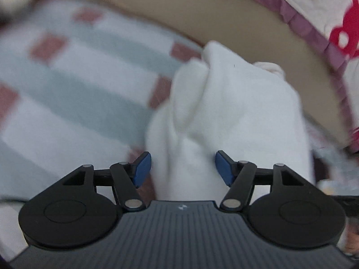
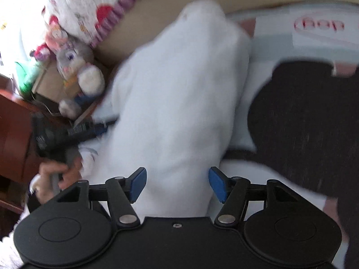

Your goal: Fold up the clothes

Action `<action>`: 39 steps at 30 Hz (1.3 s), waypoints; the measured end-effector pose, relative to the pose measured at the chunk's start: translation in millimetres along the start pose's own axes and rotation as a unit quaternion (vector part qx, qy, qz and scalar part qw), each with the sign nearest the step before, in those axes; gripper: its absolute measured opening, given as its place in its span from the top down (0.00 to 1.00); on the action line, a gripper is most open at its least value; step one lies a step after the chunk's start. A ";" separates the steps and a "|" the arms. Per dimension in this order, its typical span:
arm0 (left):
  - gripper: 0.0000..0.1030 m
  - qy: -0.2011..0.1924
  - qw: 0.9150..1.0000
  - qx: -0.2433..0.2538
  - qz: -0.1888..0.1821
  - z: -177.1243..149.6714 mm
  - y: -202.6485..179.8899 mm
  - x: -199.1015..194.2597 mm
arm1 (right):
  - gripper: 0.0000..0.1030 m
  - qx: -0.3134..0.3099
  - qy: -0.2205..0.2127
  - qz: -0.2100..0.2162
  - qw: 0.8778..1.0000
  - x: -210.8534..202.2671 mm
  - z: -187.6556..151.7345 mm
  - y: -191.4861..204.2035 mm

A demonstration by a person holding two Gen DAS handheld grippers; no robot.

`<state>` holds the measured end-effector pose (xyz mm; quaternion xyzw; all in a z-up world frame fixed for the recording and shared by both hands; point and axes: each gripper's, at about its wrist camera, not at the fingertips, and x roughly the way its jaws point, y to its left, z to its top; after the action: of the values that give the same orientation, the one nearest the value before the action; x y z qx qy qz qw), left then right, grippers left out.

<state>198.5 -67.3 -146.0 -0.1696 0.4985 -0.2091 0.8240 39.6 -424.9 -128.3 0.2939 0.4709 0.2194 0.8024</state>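
While both grippers, left (image 1: 182, 168) and right (image 2: 177, 185), stand apart around the white garment (image 1: 224, 112), close evenly on matching edges beside the striped blanket (image 1: 78, 85).

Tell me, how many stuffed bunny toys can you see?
1. A grey stuffed bunny sits at the left of the right wrist view, beside the bed, below the frilly pillow, left of the white garment. Others may be hidden; the picture is blurry.
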 end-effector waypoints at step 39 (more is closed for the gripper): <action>0.63 -0.018 0.991 0.013 -0.135 -37.1 -17.9 -4.4 | 0.42 -0.070 -0.117 -0.014 0.991 20.2 16.5 33.3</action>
<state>160.5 -83.0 -150.4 -0.2289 0.4531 -0.3216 0.7993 61.0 -392.3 -112.0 0.2545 0.3614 0.2047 0.8734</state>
